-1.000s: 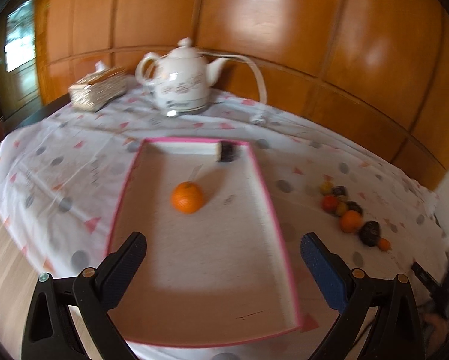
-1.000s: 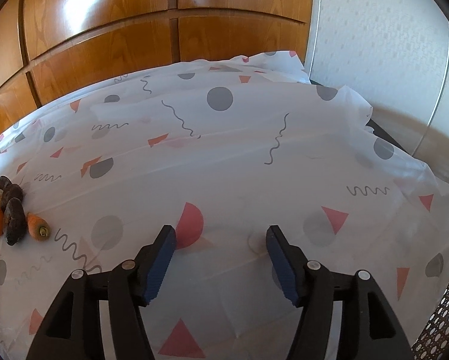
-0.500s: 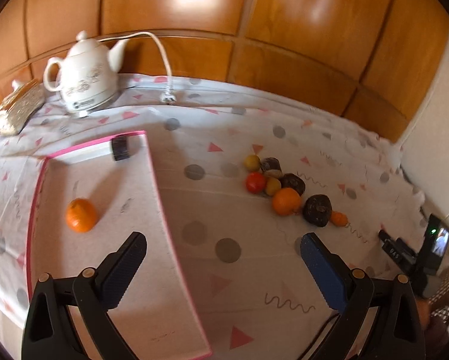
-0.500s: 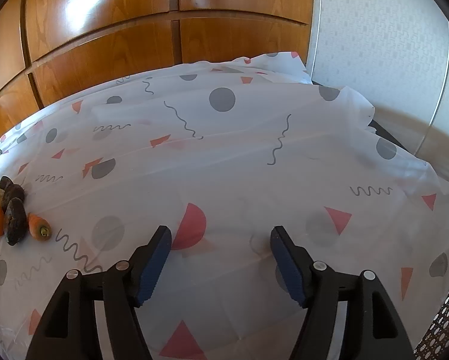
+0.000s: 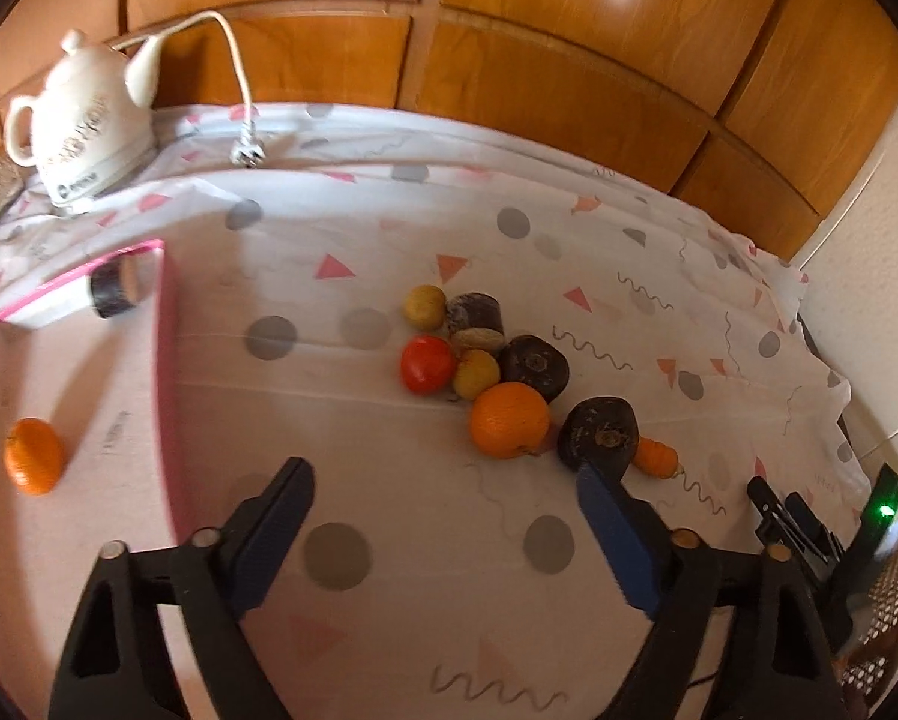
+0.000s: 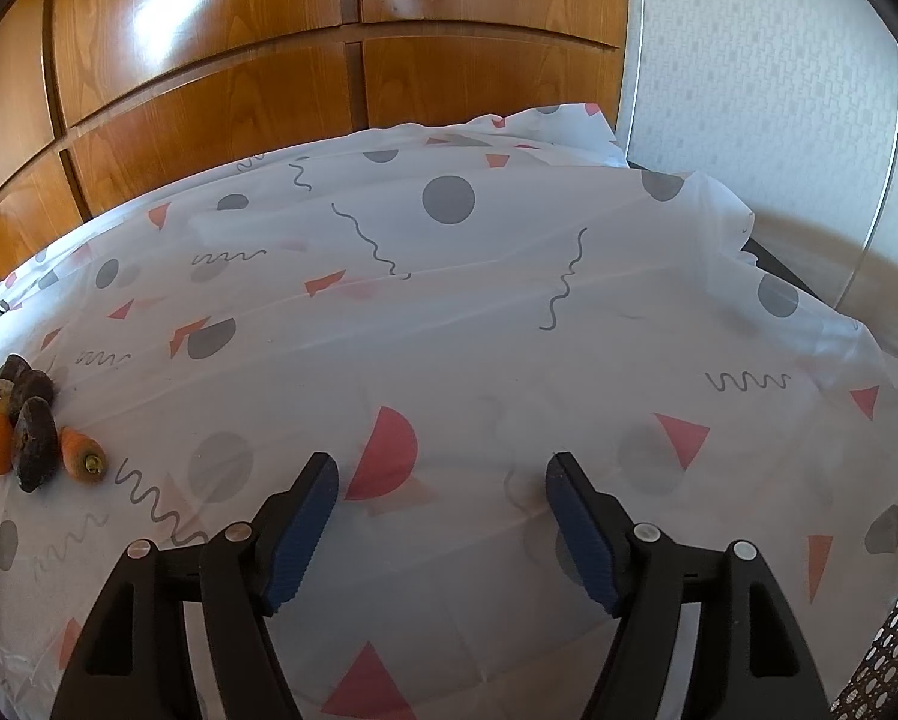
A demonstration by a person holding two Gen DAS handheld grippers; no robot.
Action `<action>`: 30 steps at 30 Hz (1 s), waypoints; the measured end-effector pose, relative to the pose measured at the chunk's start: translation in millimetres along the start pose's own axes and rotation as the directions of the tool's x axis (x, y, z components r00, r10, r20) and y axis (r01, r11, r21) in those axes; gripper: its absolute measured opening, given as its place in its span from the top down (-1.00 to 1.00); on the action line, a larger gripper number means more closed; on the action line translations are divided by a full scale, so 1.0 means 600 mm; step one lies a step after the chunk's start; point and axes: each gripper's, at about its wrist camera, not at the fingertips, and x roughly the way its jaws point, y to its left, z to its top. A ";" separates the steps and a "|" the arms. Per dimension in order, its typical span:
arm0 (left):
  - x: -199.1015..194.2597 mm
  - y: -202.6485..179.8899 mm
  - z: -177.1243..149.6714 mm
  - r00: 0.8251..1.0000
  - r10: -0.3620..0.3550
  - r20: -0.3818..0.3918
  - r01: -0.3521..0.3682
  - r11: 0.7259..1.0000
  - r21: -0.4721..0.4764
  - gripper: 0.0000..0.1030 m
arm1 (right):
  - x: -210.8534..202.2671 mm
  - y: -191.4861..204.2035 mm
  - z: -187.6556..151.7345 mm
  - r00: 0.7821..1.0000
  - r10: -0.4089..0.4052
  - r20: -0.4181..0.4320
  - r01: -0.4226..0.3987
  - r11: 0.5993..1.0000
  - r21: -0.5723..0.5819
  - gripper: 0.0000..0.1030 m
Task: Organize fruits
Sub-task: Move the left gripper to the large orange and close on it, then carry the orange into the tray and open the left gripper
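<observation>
The pink-rimmed tray (image 5: pixel 164 360) lies to the left of the left tool (image 5: pixel 443 480). In it sit one orange mandarin (image 5: pixel 33 455), out beyond the tool's left finger, and a dark roll of tape (image 5: pixel 114 290) against the tray's far wall.

Ahead of the left tool and slightly to its right, the loose fruits cluster on the patterned cloth covering the surface (image 5: pixel 359 276). Nearest the tool is a large round orange (image 5: pixel 510 420). Beside it, just past the tip of the right finger, is a dark, blunt fruit (image 5: pixel 599 433) with its cut end facing the camera. A small carrot (image 5: pixel 656 457) lies behind that, long axis running away to the right. Farther on are a red tomato (image 5: pixel 427 363), two yellowish round fruits and more dark pieces, all touching.

The left tool's jaws have just been closing, yet stand wide with nothing between them. The right tool (image 6: pixel 443 492) has just been opening, also with only cloth between its jaws; the fruit pile (image 6: pixel 26 432) lies far to its left.
</observation>
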 end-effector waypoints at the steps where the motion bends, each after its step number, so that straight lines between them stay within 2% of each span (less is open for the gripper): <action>1: 0.009 -0.006 0.003 1.000 0.000 -0.006 0.000 1.000 0.001 -0.52 | 0.000 0.000 0.000 1.000 0.000 0.000 0.000 1.000 0.000 -0.43; 5: 0.037 -0.024 0.012 1.000 -0.006 -0.022 0.006 1.000 -0.004 -0.42 | 0.000 0.000 -0.001 1.000 0.003 0.000 -0.003 1.000 -0.001 -0.46; 10: 0.067 -0.039 0.022 0.999 0.007 -0.037 -0.007 1.000 -0.007 -0.41 | 0.001 0.001 0.000 1.000 0.008 -0.001 -0.008 1.000 -0.004 -0.50; 12: 0.081 -0.040 0.024 0.999 0.004 -0.050 -0.005 1.000 -0.017 -0.31 | 0.002 0.001 0.000 1.000 0.009 -0.001 -0.009 1.000 -0.004 -0.51; 14: 0.091 -0.039 0.024 0.998 -0.004 -0.061 0.003 1.000 -0.027 0.00 | 0.002 0.002 -0.001 1.000 0.009 -0.001 -0.009 1.000 -0.003 -0.52; 16: 0.099 -0.039 0.020 0.997 -0.018 -0.072 0.016 1.000 -0.022 0.19 | 0.003 0.003 0.000 1.000 0.009 -0.001 -0.009 1.000 -0.004 -0.53; 23: 0.088 -0.028 0.001 0.997 -0.060 -0.054 0.059 0.998 -0.023 0.23 | 0.004 0.006 -0.001 1.000 0.007 -0.001 -0.007 1.000 -0.007 -0.55; 30: 0.050 -0.008 -0.021 0.997 -0.069 -0.031 0.069 0.997 -0.025 0.23 | 0.005 0.006 -0.001 1.000 0.004 -0.001 -0.004 1.000 -0.011 -0.55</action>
